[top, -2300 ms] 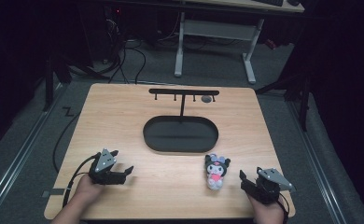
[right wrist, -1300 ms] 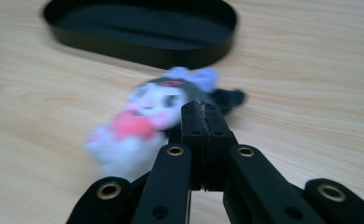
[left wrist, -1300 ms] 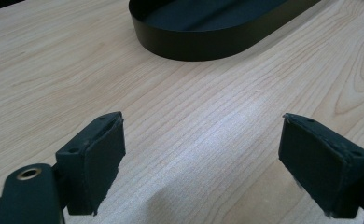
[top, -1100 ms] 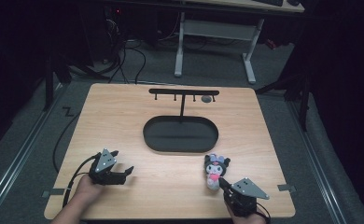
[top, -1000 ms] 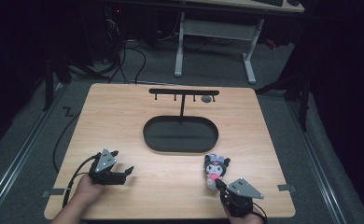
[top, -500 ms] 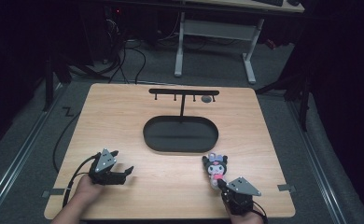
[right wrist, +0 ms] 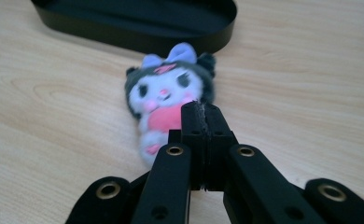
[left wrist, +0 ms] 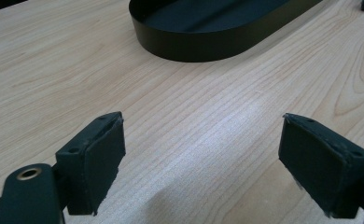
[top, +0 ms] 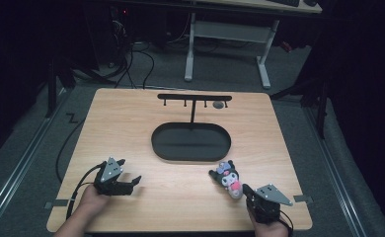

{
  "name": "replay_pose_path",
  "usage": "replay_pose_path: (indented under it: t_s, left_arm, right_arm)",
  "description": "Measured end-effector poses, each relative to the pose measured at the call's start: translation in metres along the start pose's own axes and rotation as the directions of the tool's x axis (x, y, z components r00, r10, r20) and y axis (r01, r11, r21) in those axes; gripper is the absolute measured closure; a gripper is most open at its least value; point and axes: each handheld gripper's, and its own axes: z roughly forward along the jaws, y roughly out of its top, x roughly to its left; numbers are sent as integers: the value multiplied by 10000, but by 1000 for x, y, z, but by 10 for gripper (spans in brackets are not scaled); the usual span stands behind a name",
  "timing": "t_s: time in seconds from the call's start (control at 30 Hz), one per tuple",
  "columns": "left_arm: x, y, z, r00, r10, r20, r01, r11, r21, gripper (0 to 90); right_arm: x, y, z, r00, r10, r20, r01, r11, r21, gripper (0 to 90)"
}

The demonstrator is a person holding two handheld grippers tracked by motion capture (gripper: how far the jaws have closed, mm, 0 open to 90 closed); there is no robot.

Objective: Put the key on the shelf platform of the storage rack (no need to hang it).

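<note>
A small plush toy [top: 227,177] with a black hood, a lilac bow and a pink body lies on the wooden table [top: 131,123], just in front of a black oval tray [top: 190,157]. My right gripper [top: 246,189] sits right behind the toy at the table's front right. Seen from the right gripper view, its pads are pressed together, and the right gripper [right wrist: 202,112] has its tip at the plush toy [right wrist: 166,93], at its pink belly. At the front left, my left gripper [top: 130,171] rests wide open. The left gripper view has bare wood between the left gripper [left wrist: 203,158] jaws.
The black tray [left wrist: 194,46] lies in the table's middle. Behind it rises a black T-shaped rack [top: 193,97] with small hooks, with a grey round object [top: 218,104] under its right end. Beyond the table are a dark floor, cables and a white desk frame [top: 225,34].
The right gripper has come in from the table's right front corner to just behind the plush toy, its tip now at the toy. The left gripper has stayed put.
</note>
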Motion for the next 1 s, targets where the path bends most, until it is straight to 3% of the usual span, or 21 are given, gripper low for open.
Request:
replay_pose_path:
  t_s: [0.33,0.67,1.0]
  left_arm:
    - [0,0,0,10000,-11,-1,11,10000,-14,154]
    - [-1,0,0,10000,64,-11,-64,10000,64,154]
    - [-1,-1,-1,10000,66,-12,-66,9999,95,154]
  right_arm:
    - [-20,-5,-2,9978,194,641,-204,9997,155,854]
    - [-24,-6,1,9967,248,769,-292,9980,559,837]
    - [-23,-5,10,9964,618,588,-688,9895,1270,718]
